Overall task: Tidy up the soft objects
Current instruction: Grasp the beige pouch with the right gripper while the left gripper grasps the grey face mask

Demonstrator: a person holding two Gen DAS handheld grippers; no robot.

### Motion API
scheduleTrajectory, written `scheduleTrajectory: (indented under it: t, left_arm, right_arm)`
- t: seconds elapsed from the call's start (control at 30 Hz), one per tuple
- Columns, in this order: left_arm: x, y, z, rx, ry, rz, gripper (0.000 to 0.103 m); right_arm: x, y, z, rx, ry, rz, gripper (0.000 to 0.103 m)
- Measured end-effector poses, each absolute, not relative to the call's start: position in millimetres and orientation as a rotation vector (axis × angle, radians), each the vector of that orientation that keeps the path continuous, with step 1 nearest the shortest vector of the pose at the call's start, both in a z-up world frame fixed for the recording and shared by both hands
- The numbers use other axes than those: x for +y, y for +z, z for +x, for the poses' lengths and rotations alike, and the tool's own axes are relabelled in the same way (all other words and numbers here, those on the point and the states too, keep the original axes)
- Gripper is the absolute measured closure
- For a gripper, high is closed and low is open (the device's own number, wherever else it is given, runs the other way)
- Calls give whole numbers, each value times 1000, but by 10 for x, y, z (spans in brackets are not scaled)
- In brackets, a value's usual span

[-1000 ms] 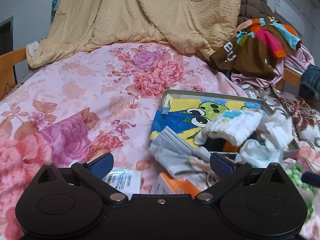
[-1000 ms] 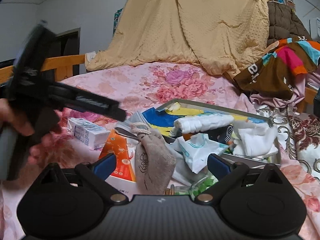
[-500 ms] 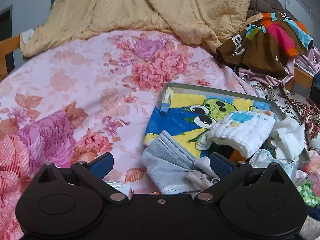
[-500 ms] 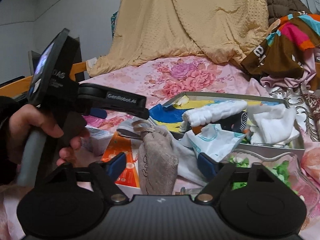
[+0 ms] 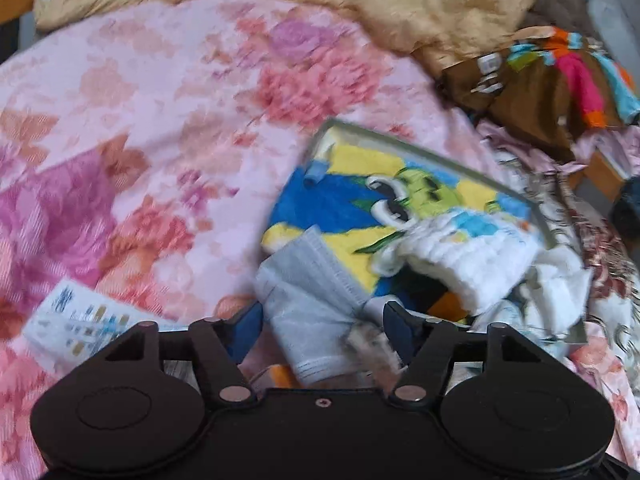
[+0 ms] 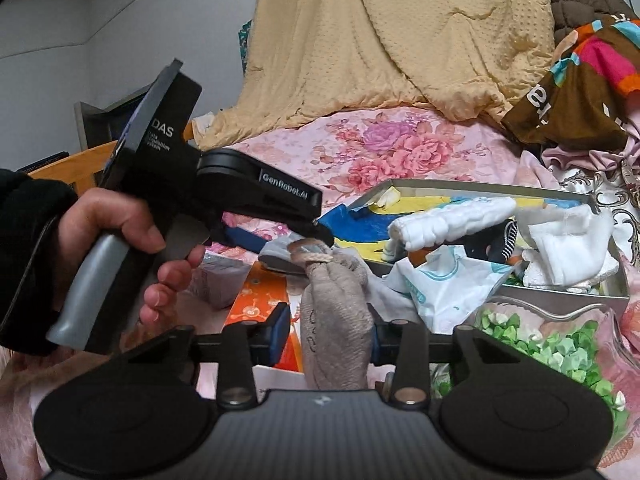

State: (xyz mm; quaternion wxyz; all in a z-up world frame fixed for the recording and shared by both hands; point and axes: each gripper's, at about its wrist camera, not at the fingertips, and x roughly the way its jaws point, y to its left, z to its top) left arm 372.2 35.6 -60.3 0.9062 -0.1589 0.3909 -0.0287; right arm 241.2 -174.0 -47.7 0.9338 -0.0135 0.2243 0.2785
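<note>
Moved since prev. frames: left hand-held gripper [image 5: 322, 330] now lower and closer over the grey face mask [image 5: 308, 300], jaws narrower than before and closing, mask corner between them, pads not clearly pressing. Right hand-held gripper [image 6: 328, 334] jaws also drawn in from wide, closing on the beige drawstring pouch [image 6: 336, 312]; right pad touches the fabric, left pad just beside it.

Landmark: metal tray [image 6: 560, 300] on the bed.

- Item 1: cartoon towel [image 5: 348, 200], blue/yellow/green, lies in the tray, near corner spills over the tray's left rim.
- Item 2: white rolled cloth [image 6: 452, 222], in the tray, on top of the towel.
- Item 3: white folded cloth [image 6: 560, 248], in the tray, right end.
- Item 4: grey face mask, at the tray's near-left corner, partly on the towel.
- Item 5: beige drawstring pouch, upright, in front of the tray, outside it.
- Item 6: white/teal plastic packet [image 6: 436, 288], draped over the tray's front rim.
- Item 7: orange box [image 6: 256, 300], left of the tray, under the pouch.
- Item 8: glass dish w/ green bits [image 6: 552, 344], just in front of the tray.
- Item 9: white printed box [image 5: 76, 320], well left of the tray, on the pink floral bedspread [image 5: 160, 120].
- Misc: a person's hand [image 6: 132, 240] w/ dark sleeve grips the left unit's grey handle, left of the tray. Left view blurred.
</note>
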Motion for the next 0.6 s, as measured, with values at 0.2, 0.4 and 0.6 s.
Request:
scheduleTrajectory:
  t: [0.2,0.4,0.6]
  left_arm:
    - [388,-643,3768,853,-7,-385,48]
    - [276,-558,3749,833,-19,-342,83]
    - [174,-497,3680,829,-23,-321,88]
  right_arm:
    - [-1770,-448,2432,463,581,2,65]
    - [-1779,-417,2427,461,605,19,78]
    - [-1756,-398,2446,474,587,-6,84]
